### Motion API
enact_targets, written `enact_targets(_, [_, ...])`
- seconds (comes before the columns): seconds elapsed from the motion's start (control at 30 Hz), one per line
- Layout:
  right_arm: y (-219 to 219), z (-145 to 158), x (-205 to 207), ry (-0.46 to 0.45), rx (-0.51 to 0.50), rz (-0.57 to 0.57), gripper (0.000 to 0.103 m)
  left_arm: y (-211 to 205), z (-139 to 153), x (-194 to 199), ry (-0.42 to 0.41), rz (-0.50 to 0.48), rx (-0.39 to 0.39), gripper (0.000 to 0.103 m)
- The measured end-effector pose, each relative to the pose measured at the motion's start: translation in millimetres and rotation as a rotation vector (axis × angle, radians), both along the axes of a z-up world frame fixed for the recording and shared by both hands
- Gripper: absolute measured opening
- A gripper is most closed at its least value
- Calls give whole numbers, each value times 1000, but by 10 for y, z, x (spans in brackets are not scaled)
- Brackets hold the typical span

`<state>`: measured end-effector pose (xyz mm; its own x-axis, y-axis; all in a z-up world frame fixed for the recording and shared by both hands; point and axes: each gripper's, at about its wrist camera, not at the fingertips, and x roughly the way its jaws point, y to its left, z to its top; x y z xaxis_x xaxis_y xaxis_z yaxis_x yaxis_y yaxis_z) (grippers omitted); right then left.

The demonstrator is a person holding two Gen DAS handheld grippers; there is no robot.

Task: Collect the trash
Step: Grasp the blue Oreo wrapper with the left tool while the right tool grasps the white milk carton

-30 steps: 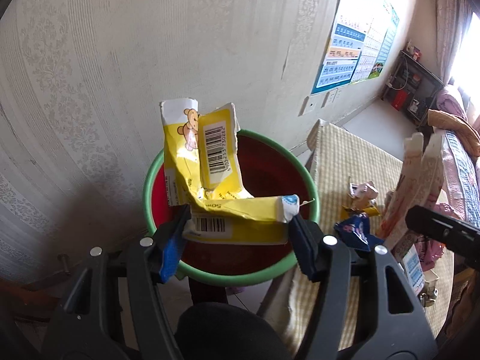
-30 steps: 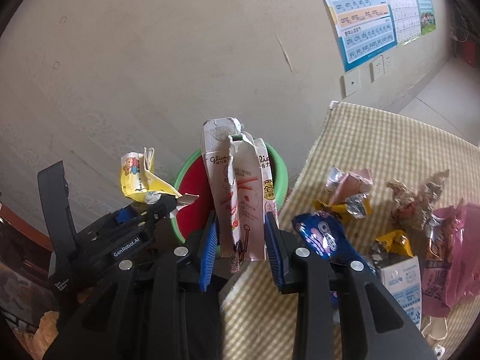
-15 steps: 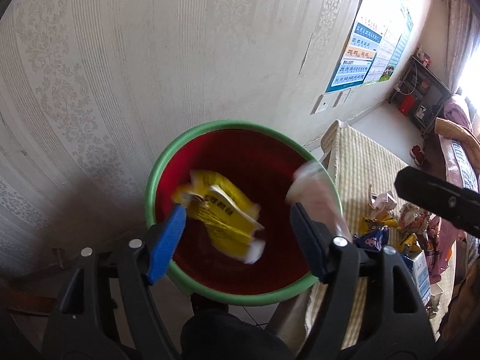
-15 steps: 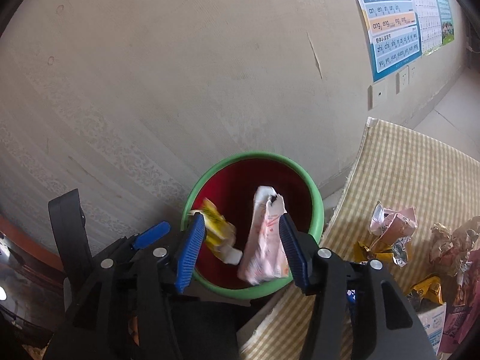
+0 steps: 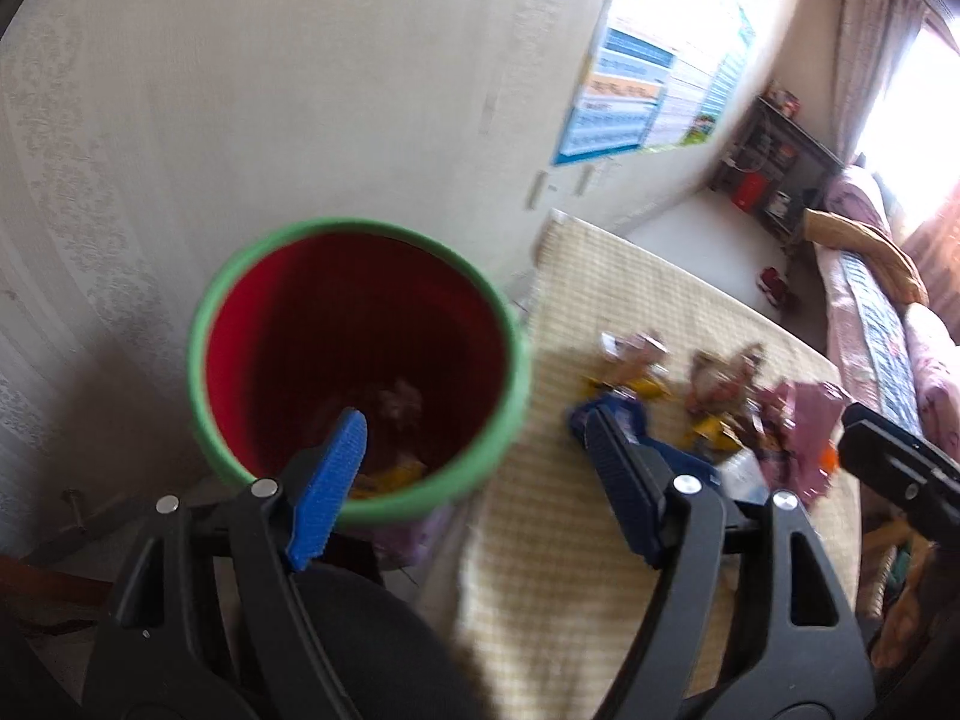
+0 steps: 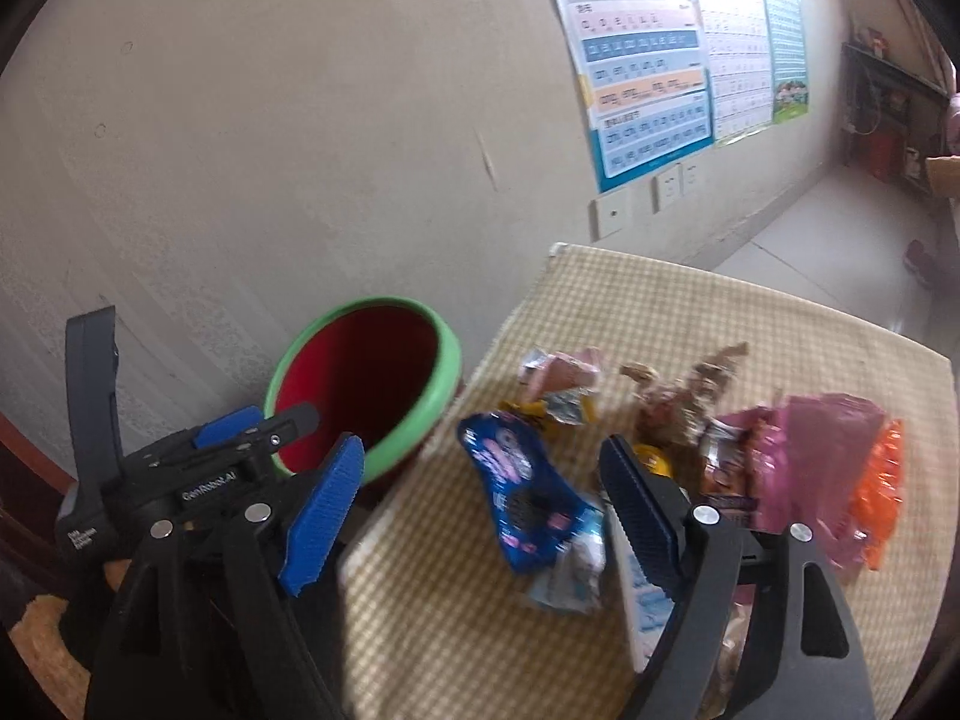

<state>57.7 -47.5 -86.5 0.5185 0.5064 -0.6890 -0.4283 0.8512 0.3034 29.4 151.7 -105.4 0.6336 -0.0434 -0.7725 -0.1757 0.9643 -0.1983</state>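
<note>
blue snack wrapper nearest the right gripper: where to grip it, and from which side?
Take the blue snack wrapper across its narrow middle, coming down from above with the right gripper, whose jaws have just opened and hold nothing. It lies flat and long on the checked tablecloth, running away from the camera, so its long edges face the jaws; other wrappers crowd its near end.

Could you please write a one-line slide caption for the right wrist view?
Open, empty right hand-held gripper over a blue wrapper on the checked table, beside the red bin.
</note>
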Motion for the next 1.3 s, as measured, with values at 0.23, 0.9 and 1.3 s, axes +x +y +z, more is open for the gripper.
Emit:
enact_targets(0.23, [-487, -464, -225, 67, -165, -64, 79, -666, -254, 85, 109, -118, -72, 73])
enact_targets(0.9, [-531, -1278, -80, 247, -227, -41, 53, -788, -693, 475, 223, 30, -211, 87])
enact_targets(1.3, [-610, -1293, -187, 262, -198, -55, 54, -1018, -899, 606, 277, -131, -227, 8])
